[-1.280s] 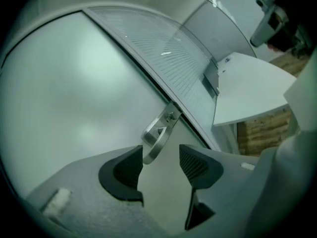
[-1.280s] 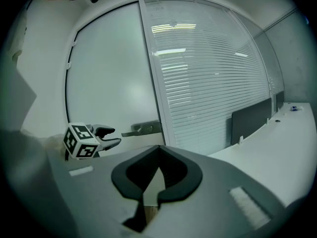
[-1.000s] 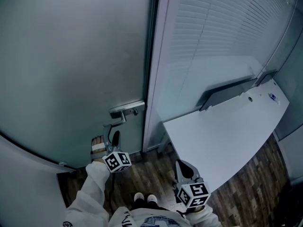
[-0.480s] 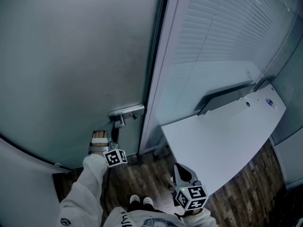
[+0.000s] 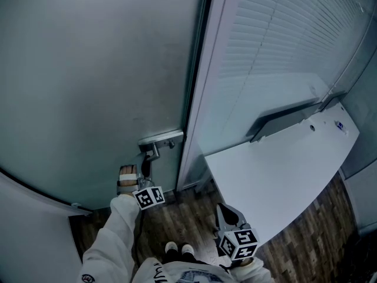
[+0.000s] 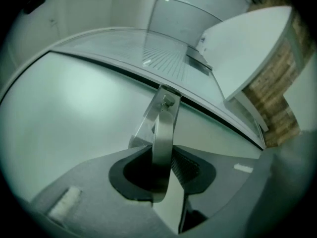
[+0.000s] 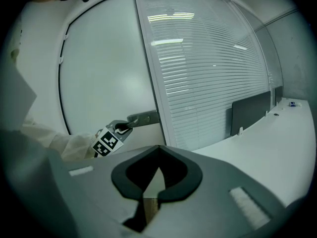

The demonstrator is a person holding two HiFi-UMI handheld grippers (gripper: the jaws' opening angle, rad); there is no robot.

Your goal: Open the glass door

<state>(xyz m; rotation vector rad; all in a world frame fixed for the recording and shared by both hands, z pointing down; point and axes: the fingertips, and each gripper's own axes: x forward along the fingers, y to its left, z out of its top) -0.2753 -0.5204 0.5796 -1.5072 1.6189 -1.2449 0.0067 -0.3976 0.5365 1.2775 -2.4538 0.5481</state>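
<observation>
L gripper (image 5: 144, 168) jaws, wide a sec ago, are closing on the handle (image 6: 162, 128), mid-left. R gripper (image 5: 228, 212) idles at the bottom, jaws together. I reckon the handle's ready to press.

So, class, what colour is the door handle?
Silver metal handle, clearest in the left gripper view.
</observation>
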